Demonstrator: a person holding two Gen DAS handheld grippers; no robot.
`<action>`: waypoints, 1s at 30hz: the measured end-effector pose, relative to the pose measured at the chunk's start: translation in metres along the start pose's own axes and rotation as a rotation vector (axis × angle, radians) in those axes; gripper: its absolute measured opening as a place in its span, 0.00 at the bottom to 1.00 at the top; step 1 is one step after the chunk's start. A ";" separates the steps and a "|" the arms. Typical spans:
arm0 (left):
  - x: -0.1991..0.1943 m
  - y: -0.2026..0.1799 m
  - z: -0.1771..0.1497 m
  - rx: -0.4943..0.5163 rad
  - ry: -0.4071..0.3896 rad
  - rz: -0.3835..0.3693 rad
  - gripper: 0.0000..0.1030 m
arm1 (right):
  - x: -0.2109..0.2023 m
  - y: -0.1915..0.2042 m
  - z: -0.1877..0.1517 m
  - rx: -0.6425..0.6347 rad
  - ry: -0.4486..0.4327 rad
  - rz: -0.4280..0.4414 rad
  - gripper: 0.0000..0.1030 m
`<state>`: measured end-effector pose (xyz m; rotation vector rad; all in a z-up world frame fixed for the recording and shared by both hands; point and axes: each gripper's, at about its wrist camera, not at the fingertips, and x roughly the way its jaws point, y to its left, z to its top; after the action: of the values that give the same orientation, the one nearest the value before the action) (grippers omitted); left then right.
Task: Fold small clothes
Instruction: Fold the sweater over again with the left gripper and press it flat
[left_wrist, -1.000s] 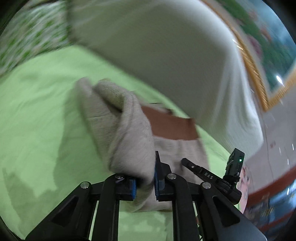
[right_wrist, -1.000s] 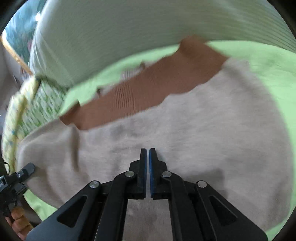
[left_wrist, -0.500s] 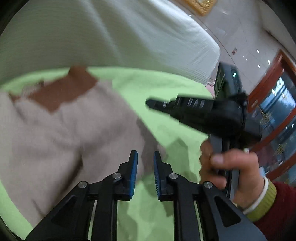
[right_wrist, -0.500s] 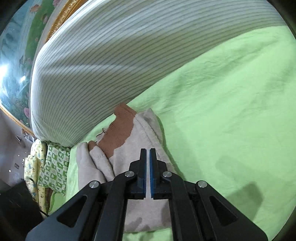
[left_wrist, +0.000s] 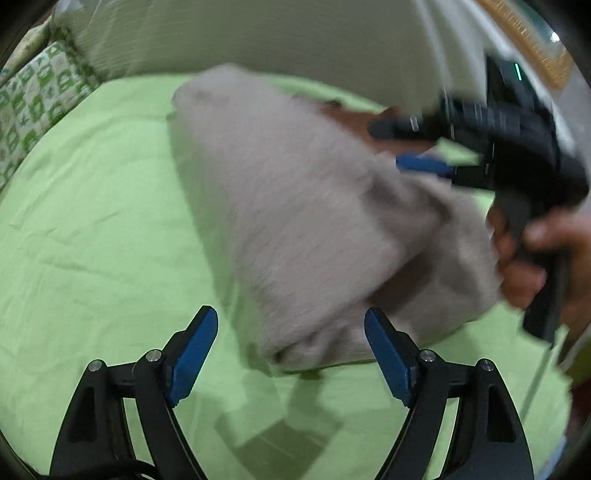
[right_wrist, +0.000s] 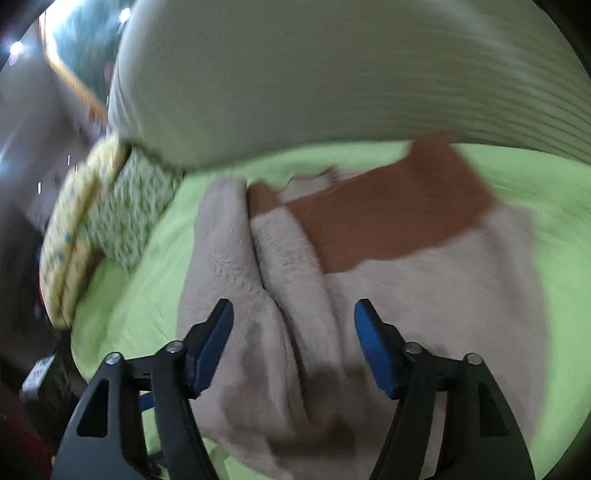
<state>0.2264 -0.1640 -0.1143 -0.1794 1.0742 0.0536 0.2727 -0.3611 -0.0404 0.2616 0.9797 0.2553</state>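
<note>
The left gripper (left_wrist: 291, 328) stands spread wide, its jaws having just been opening, with the near end of the beige garment (left_wrist: 295, 221) lying between the blue pads (left_wrist: 192, 354) but not pressed by either; the cloth looks loose there, a rolled edge resting on the green sheet (left_wrist: 92, 221); the right gripper (right_wrist: 293, 332) is likewise spread, its jaws having just been opening too, hovering over the garment's folded ridges with nothing pinched; in the left view that same gripper shows at the far right, held in a hand (left_wrist: 535, 266) over the cloth's other end; the garment lies bunched in long folds on the sheet, its brown band (right_wrist: 388, 214) at the far end toward the big striped pillow (right_wrist: 332, 74), with a green patterned cushion (right_wrist: 125, 210) off to the side; I judge a fold has just been let go and a new hold is being sought; the risk from here is that the thick, springy pile relaxes and the fold slides open while neither gripper holds it; closing on one layer only would drag the top ply and skew the stack; closing too low could catch the sheet along with the cloth and pull it up; both pictures are blurred, so the exact edge is hard to place
</note>
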 end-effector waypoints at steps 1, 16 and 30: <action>0.003 0.001 -0.002 -0.011 0.007 0.000 0.80 | 0.011 -0.001 0.007 -0.002 0.034 0.020 0.69; 0.037 0.031 0.027 -0.133 0.034 -0.049 0.46 | 0.027 0.049 0.031 -0.101 0.092 0.032 0.21; 0.039 -0.017 0.018 0.127 0.091 -0.098 0.47 | -0.073 -0.079 -0.028 0.201 -0.113 -0.189 0.21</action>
<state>0.2632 -0.1796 -0.1382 -0.1209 1.1546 -0.1120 0.2178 -0.4562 -0.0243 0.3607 0.9117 -0.0317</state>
